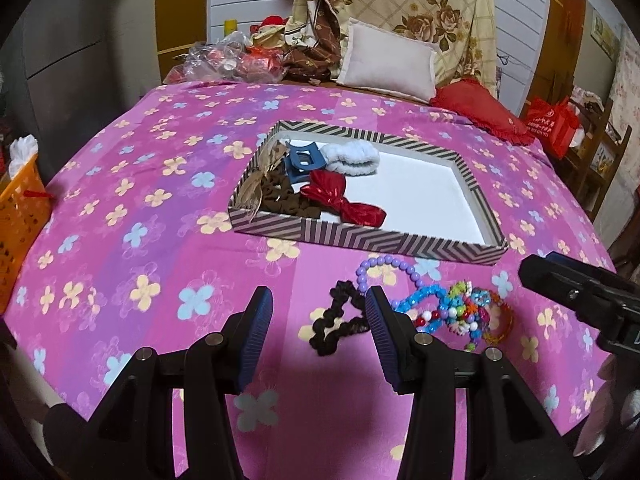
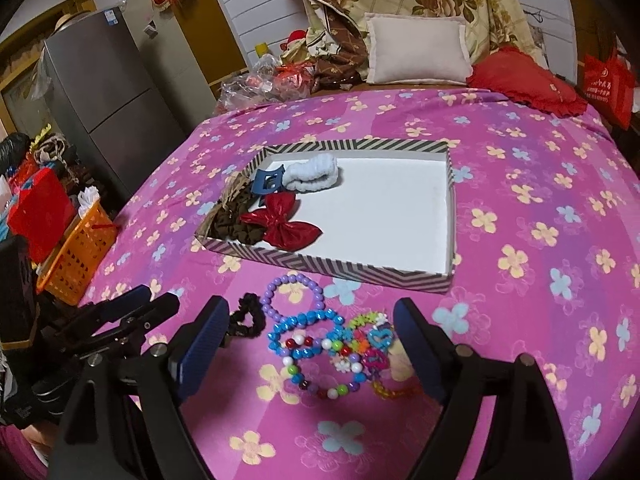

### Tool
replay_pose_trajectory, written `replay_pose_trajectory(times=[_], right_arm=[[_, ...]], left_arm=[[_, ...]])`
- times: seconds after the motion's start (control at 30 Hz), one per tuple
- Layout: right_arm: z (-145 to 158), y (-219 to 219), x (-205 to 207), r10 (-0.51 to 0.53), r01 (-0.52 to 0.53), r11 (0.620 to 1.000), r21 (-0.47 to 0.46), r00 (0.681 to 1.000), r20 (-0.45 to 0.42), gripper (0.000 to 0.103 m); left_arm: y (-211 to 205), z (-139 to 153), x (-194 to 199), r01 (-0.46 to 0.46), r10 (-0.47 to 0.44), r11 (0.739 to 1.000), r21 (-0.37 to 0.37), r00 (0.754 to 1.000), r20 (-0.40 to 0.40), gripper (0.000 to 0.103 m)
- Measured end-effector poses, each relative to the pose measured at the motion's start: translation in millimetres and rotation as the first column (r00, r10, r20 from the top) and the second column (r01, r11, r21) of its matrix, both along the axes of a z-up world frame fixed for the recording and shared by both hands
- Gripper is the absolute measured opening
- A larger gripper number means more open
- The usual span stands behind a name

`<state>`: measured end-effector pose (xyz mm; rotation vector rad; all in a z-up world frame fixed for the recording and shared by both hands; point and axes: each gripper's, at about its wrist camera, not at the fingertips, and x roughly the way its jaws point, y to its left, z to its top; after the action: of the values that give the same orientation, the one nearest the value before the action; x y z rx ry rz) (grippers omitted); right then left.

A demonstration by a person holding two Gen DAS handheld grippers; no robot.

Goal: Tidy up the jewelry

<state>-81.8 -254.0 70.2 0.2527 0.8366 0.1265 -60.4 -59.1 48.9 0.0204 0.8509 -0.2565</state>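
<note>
1. The left gripper (image 1: pixel 318 312) is held above the bedspread (image 1: pixel 132 200) with its fingers spread wide and nothing between them.
2. The right gripper (image 2: pixel 312 330) is likewise spread wide and empty, with the bead bracelets (image 2: pixel 328 344) seen between its fingers on the bedspread.
3. A black scrunchie (image 1: pixel 340 324) lies just left of the bracelets, and a purple bead bracelet (image 2: pixel 294 294) on their far side.
4. The striped tray (image 1: pixel 400 240) sits farther off, holding a red bow (image 1: pixel 344 200), a blue claw clip (image 1: pixel 302 162), a pale blue band (image 1: pixel 352 158) and a brown scrunchie (image 1: pixel 286 198) in its left part.
</note>
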Motion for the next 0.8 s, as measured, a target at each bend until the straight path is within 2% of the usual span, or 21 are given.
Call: replay_pose_trajectory(times=[0.27, 0.8], right_arm=[[-3.7, -1.3, -13.8, -0.003, 0.003, 1.000, -0.025, 1.000, -0.009, 0.088], [-12.0, -6.7, -29.2, -0.016, 0.015, 0.997, -0.071, 1.000, -0.022, 0.088]], left_arm=[[0.8, -6.7, -8.3, -0.016, 0.016, 0.999, 0.045, 1.000, 0.012, 0.052], [-0.8, -12.3, -16.5, -0.014, 0.013, 0.998, 0.063, 1.000, 0.020, 0.052]])
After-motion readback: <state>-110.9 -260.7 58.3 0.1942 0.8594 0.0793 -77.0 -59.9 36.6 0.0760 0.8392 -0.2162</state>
